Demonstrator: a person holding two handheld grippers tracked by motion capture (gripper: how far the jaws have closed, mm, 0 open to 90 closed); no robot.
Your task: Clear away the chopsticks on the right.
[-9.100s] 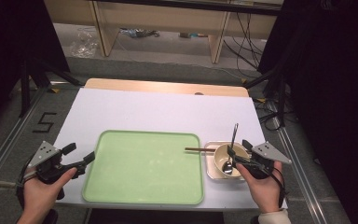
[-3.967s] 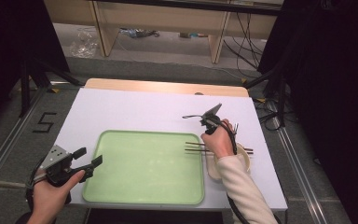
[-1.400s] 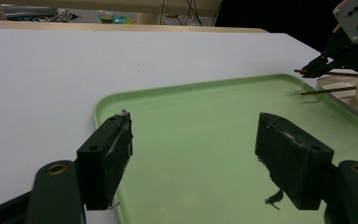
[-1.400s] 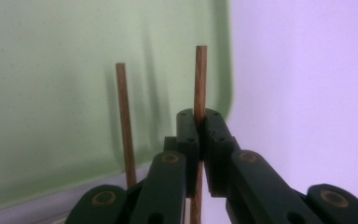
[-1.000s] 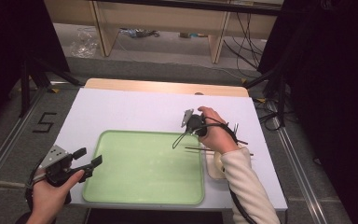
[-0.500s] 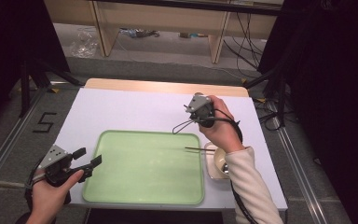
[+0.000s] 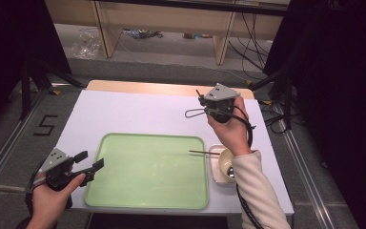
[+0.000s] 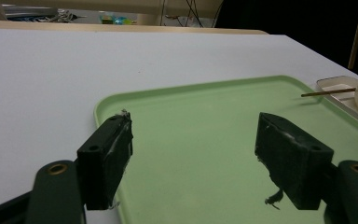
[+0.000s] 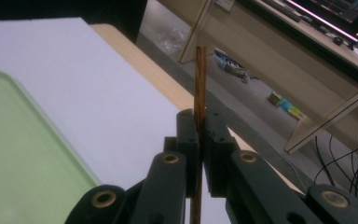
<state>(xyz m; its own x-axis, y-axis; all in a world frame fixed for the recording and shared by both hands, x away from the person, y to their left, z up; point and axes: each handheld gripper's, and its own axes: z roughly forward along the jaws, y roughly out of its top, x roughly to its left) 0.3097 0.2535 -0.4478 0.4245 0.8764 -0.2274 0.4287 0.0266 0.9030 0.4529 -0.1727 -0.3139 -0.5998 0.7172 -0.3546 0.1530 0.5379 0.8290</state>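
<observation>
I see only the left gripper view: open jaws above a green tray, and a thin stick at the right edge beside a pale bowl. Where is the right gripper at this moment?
Observer: In the high view the right gripper is raised over the white table, beyond the far right corner of the green tray.
Operator: Does it hold something?
Observer: Yes. The right gripper view shows its jaws shut on a brown wooden chopstick, which sticks out past them.
</observation>
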